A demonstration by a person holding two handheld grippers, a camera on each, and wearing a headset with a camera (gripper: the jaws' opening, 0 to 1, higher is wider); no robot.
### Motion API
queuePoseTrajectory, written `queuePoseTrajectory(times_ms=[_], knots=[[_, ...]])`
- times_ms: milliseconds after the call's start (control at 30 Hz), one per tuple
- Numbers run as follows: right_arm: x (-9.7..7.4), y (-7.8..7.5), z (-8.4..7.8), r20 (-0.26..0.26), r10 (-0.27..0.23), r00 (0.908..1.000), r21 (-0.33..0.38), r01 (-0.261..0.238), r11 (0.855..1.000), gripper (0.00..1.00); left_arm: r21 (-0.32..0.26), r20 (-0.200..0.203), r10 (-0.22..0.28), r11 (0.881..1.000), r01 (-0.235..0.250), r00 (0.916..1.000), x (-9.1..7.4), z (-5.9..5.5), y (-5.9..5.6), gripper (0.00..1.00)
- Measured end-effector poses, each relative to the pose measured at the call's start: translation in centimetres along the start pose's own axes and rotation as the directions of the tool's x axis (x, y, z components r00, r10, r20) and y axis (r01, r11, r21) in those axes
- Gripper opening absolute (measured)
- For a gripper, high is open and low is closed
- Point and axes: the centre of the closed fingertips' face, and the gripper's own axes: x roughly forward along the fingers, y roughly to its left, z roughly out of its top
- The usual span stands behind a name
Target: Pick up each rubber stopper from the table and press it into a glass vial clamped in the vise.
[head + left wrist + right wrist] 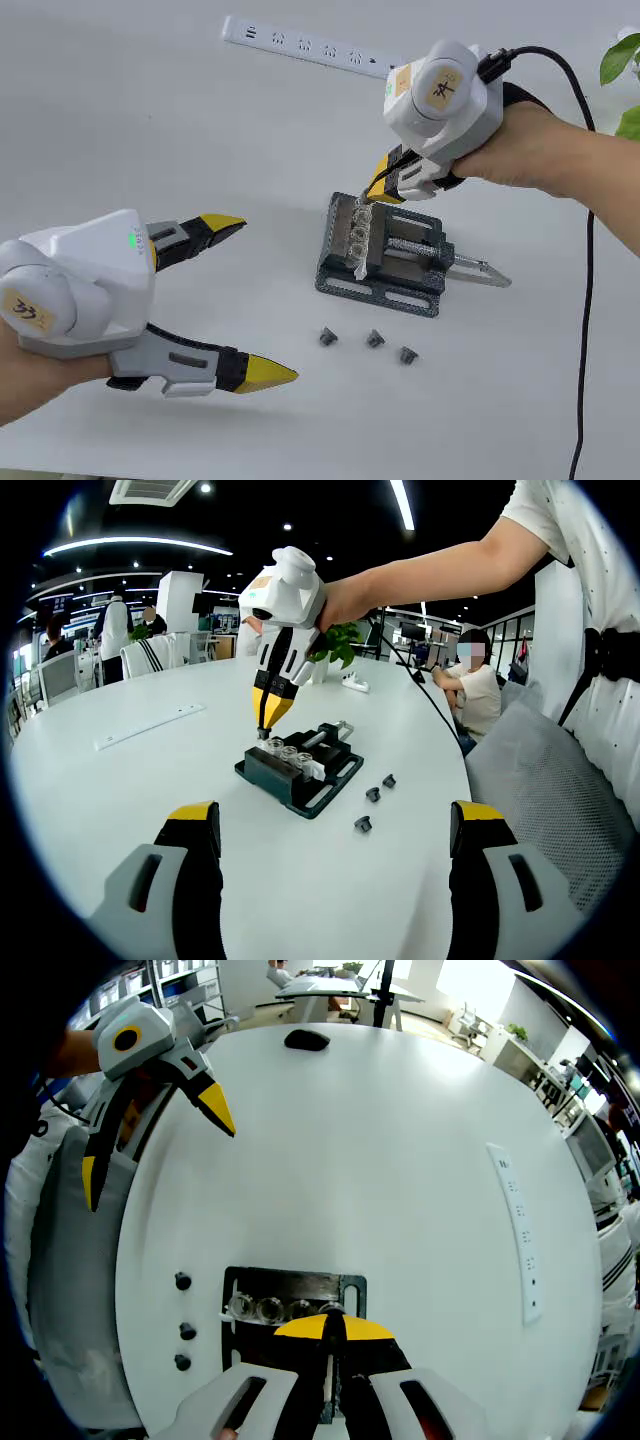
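Three rubber stoppers (375,339) lie beside the vise (420,287); right gripper (370,196) jaws together (left gripper (265,298) jaws wide).

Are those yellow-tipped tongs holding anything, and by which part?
Left tongs: open, empty. Right tongs: shut over a vial; any stopper between them is hidden.

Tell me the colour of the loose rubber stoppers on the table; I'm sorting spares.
The rubber stoppers are dark grey, clearest in the head view.
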Motion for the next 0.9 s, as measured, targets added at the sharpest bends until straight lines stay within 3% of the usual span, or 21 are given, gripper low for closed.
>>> queuePoseTrajectory(times_ms=[900], knots=[[0.23, 0.05, -0.20, -0.046, 0.015, 0.9988, 0.005, -0.014, 1.000, 0.00, -0.006, 0.010, 0.006, 1.000, -0.006, 0.9999, -0.05, 0.03, 0.34, 0.95]])
